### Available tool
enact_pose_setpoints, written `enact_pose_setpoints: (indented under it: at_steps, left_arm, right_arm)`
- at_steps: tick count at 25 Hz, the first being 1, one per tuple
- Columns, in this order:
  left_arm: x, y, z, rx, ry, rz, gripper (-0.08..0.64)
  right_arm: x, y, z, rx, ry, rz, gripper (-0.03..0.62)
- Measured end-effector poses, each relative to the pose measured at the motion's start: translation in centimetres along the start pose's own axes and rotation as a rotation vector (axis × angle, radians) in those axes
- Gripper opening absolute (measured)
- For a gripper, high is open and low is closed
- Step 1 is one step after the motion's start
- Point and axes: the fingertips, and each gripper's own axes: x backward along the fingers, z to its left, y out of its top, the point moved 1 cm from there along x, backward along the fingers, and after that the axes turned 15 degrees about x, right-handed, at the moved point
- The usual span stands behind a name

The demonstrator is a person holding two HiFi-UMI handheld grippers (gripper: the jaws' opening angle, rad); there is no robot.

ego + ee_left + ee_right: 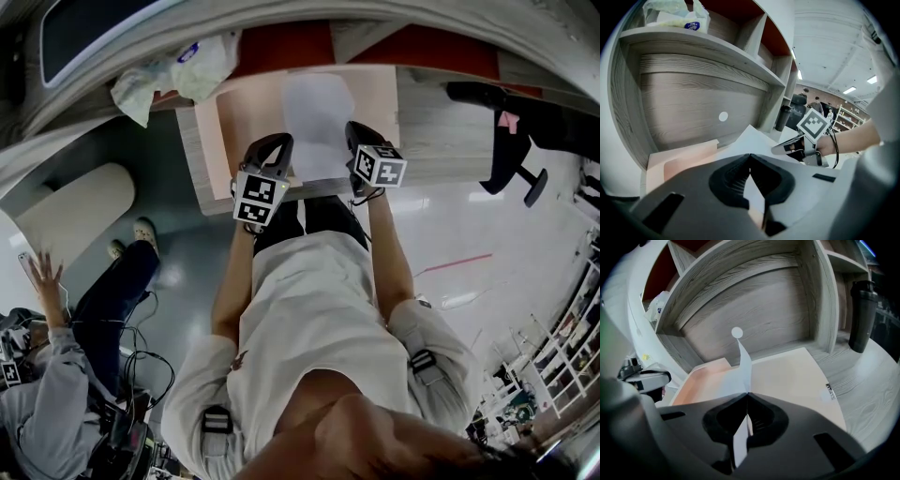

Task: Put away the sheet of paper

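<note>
Left gripper (750, 159) and right gripper (747, 397): both jaws pinched shut on the thin white paper sheet (317, 112), extending ahead over the grey wood-grain worktop (441, 127).

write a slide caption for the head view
Left gripper and right gripper pinch the sheet of paper over a pink folder on the wooden desk

shelf (703, 51): plastic bag (670, 16) | desk (862, 380): black bottle (860, 315) | floor (450, 225): chair (511, 150)
</note>
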Motion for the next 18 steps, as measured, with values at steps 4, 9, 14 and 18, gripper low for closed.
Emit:
enact_pose_setpoints:
  at_steps: [4, 9, 14, 18]
  left_arm:
    - [0.0, -0.1, 0.2, 0.008, 0.007, 0.001, 0.020]
    - [0.4, -0.4, 0.7, 0.021, 0.021, -0.003, 0.020]
    - [1.0, -0.6, 1.5, 0.037, 0.039, -0.011, 0.020]
    - [1.5, -0.8, 2.3, 0.054, 0.059, -0.014, 0.020]
  right_arm:
    - [-0.5, 0.4, 0.1, -0.039, 0.000, -0.020, 0.018]
    - [-1.5, 0.6, 0.3, -0.089, 0.002, -0.031, 0.018]
    - [-2.3, 1.2, 0.6, -0.112, 0.009, -0.036, 0.018]
    - [-3.2, 1.0, 2.0, -0.078, 0.039, -0.003, 0.018]
